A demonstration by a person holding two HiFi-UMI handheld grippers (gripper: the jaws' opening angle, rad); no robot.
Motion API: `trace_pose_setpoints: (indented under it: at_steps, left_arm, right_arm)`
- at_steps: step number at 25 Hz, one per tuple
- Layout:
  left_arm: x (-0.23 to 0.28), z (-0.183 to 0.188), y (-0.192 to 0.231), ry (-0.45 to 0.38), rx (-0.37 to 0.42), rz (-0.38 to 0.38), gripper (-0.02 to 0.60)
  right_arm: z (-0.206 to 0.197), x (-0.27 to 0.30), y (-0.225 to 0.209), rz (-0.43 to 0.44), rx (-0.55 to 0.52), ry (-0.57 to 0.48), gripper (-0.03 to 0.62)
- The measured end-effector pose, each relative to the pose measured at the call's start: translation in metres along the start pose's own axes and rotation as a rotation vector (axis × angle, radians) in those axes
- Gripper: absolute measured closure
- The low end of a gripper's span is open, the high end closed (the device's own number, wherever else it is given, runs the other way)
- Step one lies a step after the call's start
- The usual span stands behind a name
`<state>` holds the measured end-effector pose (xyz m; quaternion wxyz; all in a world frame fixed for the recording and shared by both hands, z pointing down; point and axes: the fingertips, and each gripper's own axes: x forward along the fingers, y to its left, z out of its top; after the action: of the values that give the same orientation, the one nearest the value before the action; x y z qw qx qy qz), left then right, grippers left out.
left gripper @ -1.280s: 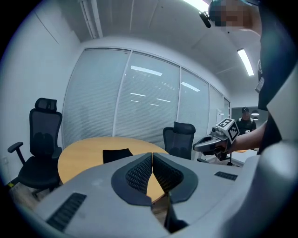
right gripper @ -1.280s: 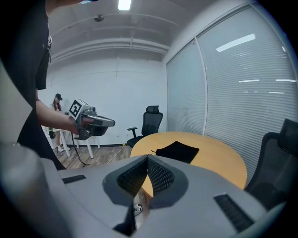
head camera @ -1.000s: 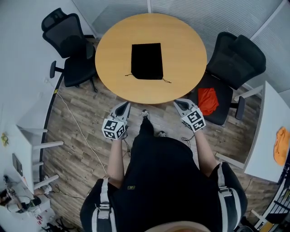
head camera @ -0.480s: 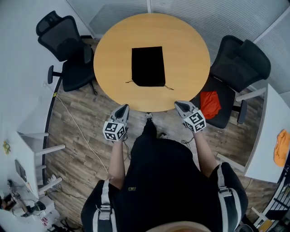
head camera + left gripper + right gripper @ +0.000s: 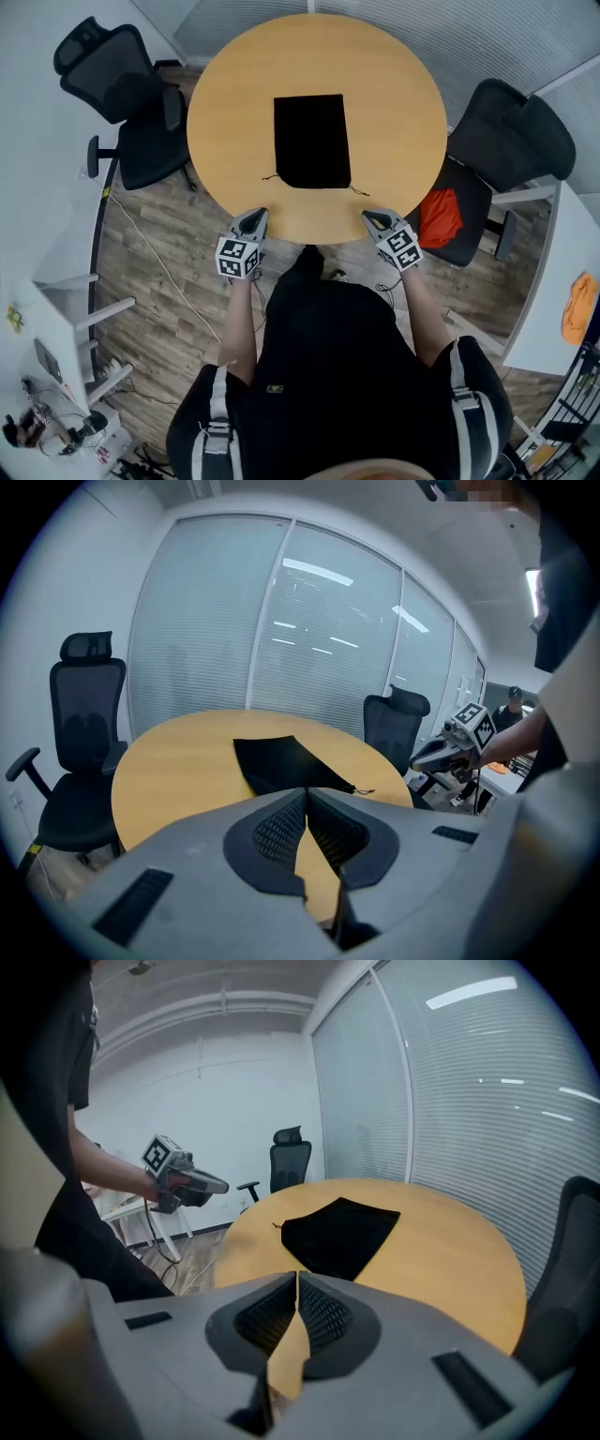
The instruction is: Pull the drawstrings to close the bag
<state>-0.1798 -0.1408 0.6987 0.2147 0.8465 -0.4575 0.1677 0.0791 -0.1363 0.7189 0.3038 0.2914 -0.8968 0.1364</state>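
1. At the middle of the round table, in the upper centre of the head view, the black bag lies flat. Its mouth faces the lower edge of the frame.
2. Its two drawstrings trail out at the bag's lower corners. The left drawstring and the right drawstring are thin, short tails resting on the wood.
3. The left gripper hangs over the table's near rim, below and left of the bag and well apart from it. Its own view shows the jaws pressed tip to tip with nothing between them.
4. The right gripper sits in the mirrored spot, below and right of the bag. Its jaws are likewise together and empty.
5. By my reading the pull has not begun, since neither string is touched and the mouth looks uncinched.
6. Risks from here:
   - With the jaws together, neither claw can take a cord, and pushing in like that would only nudge the bag.
   - The cords are slender and lie flat, so the pads may close on air or pinch fabric instead.
   - Nothing pins the bag, which looks light. A harder tug on one side could drag it across the table or bunch one corner rather than cinch the mouth.
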Motion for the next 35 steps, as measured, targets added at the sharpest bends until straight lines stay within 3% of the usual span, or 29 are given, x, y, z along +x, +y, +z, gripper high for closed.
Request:
trace_pose_setpoints:
  at_steps: [8,14,19,22,30,35]
  left_arm:
    - [0.041,-0.021,0.039,0.119,0.054,-0.058,0.563]
    - [0.072,-0.047,0.058,0.253,0.14,-0.106,0.561]
    - [0.092,-0.063,0.068,0.351,0.206,-0.139,0.484]
    - [0.102,-0.067,0.076,0.391,0.251,-0.152,0.473]
    - [0.128,-0.078,0.088,0.507,0.384,-0.229,0.466]
    - [0.139,-0.082,0.088,0.547,0.442,-0.286,0.466]
  right_arm:
    - [-0.019,0.043,-0.014,-0.017,0.005,0.128,0.49]
    - [-0.045,0.069,-0.026,-0.058,-0.028,0.24,0.464]
    - [-0.057,0.084,-0.038,-0.088,-0.087,0.33,0.464]
    - [-0.066,0.092,-0.049,-0.096,-0.11,0.383,0.464]
    - [-0.084,0.109,-0.064,-0.06,-0.092,0.476,0.464]
    - [-0.094,0.098,-0.07,-0.03,-0.143,0.542,0.462]
